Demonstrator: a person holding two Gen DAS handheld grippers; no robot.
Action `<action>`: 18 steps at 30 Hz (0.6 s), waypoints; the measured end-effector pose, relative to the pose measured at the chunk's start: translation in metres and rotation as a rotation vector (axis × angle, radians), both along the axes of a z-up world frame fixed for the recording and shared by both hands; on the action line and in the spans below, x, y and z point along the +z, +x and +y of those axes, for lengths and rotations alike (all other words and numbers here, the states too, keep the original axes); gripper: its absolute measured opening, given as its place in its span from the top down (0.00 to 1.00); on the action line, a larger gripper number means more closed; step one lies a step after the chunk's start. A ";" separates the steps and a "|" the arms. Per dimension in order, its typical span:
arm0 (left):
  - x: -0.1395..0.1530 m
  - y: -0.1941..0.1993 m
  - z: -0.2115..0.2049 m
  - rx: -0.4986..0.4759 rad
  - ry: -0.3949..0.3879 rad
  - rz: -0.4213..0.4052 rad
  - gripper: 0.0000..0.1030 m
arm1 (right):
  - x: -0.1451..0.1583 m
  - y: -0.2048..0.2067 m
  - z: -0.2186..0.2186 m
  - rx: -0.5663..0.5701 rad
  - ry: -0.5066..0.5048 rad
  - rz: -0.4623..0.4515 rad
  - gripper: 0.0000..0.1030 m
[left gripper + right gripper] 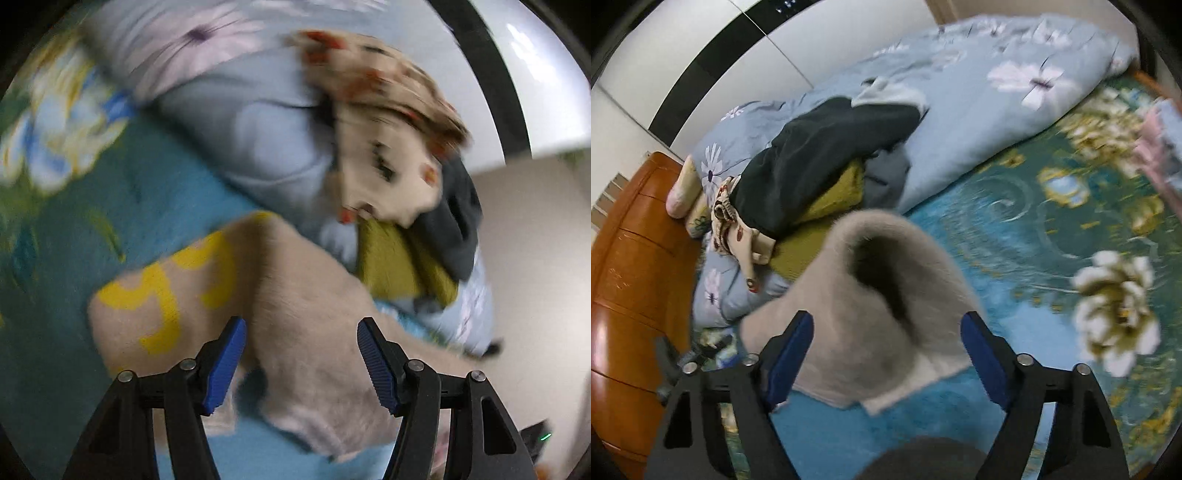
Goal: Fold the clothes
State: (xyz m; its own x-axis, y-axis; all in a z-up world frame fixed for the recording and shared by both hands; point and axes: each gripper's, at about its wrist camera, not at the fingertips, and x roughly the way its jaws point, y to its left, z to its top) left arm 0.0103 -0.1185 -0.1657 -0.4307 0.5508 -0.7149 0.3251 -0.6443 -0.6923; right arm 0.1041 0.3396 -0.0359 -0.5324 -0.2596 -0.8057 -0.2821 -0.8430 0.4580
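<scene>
Beige sweater (295, 332) lies on teal floral bedspread (1015, 229) beside blue duvet (979, 103).

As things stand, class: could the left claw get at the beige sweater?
Probably yes. The left claw is open with the beige sweater lying directly ahead between its fingers on the blue bedspread, nothing blocking.

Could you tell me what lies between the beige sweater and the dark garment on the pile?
An olive-green garment lies between the beige sweater and the dark garment, clearest in the right wrist view.
</scene>
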 end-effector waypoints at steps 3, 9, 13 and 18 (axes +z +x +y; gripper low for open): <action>-0.020 -0.005 0.003 0.040 0.083 -0.039 0.35 | -0.014 -0.021 -0.003 0.011 -0.045 -0.036 0.20; -0.011 -0.019 0.026 -0.004 0.005 -0.029 0.71 | -0.041 -0.041 -0.005 -0.014 -0.161 -0.127 0.58; 0.021 -0.015 0.028 -0.024 -0.035 0.054 0.81 | -0.025 -0.037 -0.010 -0.023 -0.160 -0.096 0.77; 0.103 -0.002 0.027 -0.064 -0.015 0.268 0.83 | 0.029 -0.031 -0.008 0.000 -0.155 0.029 0.81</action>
